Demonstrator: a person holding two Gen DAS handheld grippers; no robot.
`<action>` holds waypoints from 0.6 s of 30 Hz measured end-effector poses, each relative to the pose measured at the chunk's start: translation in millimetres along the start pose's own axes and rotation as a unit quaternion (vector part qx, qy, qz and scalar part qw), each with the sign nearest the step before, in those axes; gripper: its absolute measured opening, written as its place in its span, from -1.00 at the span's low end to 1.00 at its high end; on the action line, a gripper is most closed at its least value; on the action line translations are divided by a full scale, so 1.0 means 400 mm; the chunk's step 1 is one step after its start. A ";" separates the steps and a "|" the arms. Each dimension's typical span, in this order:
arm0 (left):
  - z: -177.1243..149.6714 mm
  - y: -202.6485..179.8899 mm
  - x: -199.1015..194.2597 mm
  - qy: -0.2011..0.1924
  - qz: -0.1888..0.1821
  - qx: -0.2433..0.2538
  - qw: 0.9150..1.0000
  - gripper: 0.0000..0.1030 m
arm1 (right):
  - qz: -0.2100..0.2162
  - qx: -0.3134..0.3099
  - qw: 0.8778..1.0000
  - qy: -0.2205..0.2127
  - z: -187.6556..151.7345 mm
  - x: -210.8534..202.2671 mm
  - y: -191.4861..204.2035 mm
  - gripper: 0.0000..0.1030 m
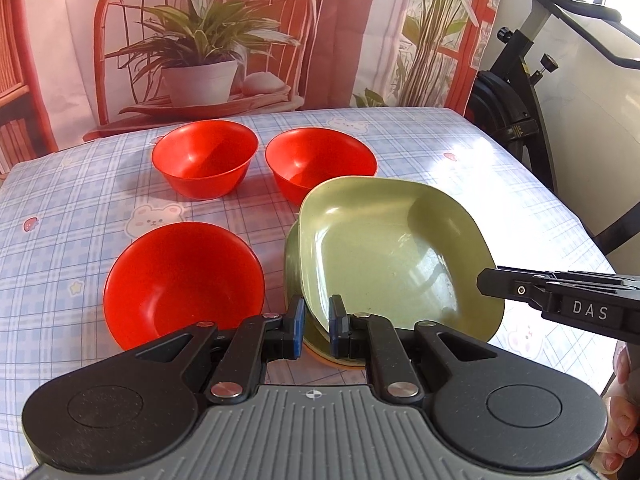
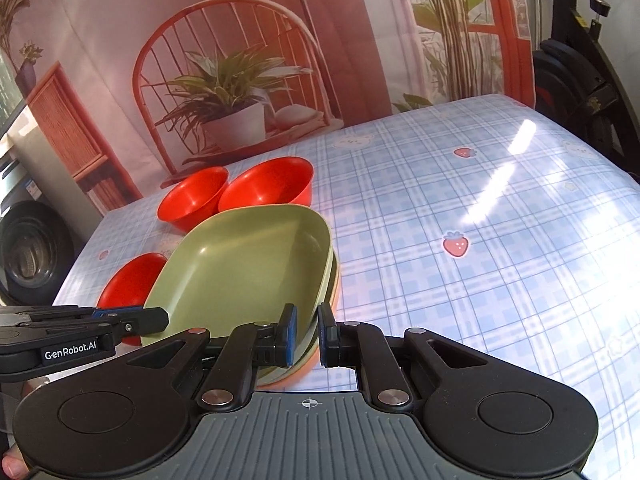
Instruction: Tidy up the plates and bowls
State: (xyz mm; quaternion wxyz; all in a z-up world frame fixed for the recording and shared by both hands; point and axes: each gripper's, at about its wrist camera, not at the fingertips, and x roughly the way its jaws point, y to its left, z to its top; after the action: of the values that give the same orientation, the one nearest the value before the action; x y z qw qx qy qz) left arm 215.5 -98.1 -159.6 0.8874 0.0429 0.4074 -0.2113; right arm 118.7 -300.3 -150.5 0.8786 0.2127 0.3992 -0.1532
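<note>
**Both grippers on one plate rim**

Blue pads of my left gripper (image 1: 316, 326) straddle the top green plate's (image 1: 384, 248) near rim; right gripper (image 2: 307, 330) pinches its right edge. Seemingly clenched. Plate tilts atop the stack, red bowls (image 1: 182, 284) leftward.

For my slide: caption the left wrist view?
Left tool grips tilted green square plate beside three red plastic bowls.

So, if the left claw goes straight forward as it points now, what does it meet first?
The left claw already straddles the near rim of the top green square plastic plate; going forward, it would probably slide further onto that rim.
</note>
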 end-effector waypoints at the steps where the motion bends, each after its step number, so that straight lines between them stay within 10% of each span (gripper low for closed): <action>1: 0.000 0.004 0.003 0.000 -0.003 -0.004 1.000 -0.74 | -0.001 -0.001 1.000 0.000 0.002 0.002 0.001 -0.79; 18: -0.007 0.000 0.047 0.008 0.015 0.014 1.000 -0.74 | -0.018 -0.015 1.000 0.005 -0.011 0.048 0.012 -0.80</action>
State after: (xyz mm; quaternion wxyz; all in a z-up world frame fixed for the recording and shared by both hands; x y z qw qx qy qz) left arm 224.4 -104.0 -175.3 0.8866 0.0628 0.4107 -0.2033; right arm 130.0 -295.9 -166.6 0.8769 0.1933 0.4093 -0.1616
